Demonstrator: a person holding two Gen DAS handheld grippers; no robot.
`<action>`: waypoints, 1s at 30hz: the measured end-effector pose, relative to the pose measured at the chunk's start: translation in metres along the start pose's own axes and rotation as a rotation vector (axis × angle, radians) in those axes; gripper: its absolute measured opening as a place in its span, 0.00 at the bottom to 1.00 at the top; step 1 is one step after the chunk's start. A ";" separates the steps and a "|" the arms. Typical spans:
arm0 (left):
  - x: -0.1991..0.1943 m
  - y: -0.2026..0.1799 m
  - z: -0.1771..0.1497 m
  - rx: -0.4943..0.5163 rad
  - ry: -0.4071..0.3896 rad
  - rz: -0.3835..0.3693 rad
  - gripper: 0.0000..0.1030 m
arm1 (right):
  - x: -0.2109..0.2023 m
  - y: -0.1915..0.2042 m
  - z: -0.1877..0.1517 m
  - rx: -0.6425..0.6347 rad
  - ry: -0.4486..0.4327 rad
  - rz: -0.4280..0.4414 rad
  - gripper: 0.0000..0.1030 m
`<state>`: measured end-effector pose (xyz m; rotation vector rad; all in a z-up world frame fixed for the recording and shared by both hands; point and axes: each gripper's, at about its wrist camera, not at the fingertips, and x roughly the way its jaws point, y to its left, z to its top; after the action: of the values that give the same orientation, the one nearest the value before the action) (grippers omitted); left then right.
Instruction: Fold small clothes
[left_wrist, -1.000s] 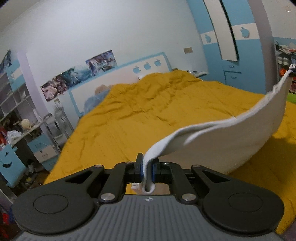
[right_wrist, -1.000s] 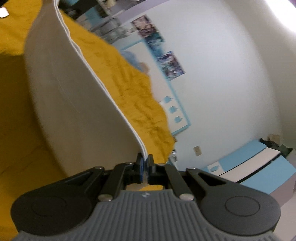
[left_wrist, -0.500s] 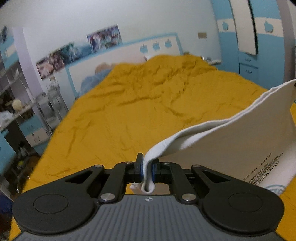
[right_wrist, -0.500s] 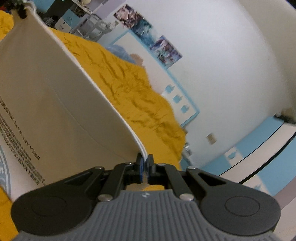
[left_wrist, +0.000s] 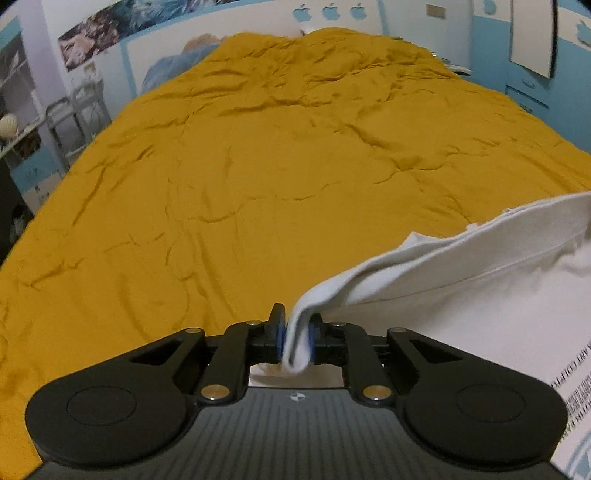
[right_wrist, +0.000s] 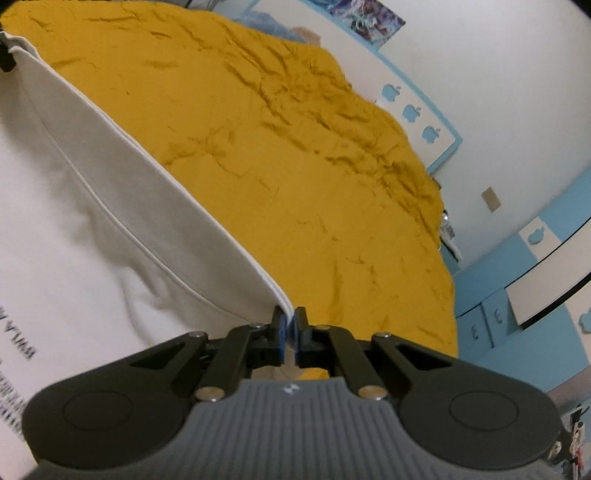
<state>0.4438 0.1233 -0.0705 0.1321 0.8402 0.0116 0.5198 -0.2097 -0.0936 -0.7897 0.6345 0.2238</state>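
A white garment with dark printed lettering hangs stretched between my two grippers over the yellow bedspread. My left gripper is shut on one corner of its edge, and the cloth runs off to the right. In the right wrist view my right gripper is shut on the other corner of the white garment, which spreads to the left and sags low over the bedspread.
The wide bed fills both views, with a white and blue headboard at the far end. Shelves and a metal rack stand to the bed's left. Blue cabinets stand to its right.
Both grippers have tilted down and moved lower toward the bed, still holding the garment. The garment has come down from hanging high to lying low over the bedspread, and its print now shows.
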 end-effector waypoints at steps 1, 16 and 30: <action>0.003 0.002 0.000 -0.006 0.001 0.004 0.22 | 0.007 0.002 0.000 0.010 0.005 0.000 0.00; -0.002 0.077 -0.027 -0.399 -0.043 -0.188 0.45 | 0.015 -0.068 -0.056 0.688 0.021 0.126 0.40; 0.061 0.100 -0.026 -0.741 -0.020 -0.258 0.17 | 0.088 -0.074 -0.083 1.118 0.042 0.355 0.17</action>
<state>0.4692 0.2291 -0.1212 -0.6716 0.7812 0.0777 0.5833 -0.3243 -0.1478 0.3991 0.8063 0.1387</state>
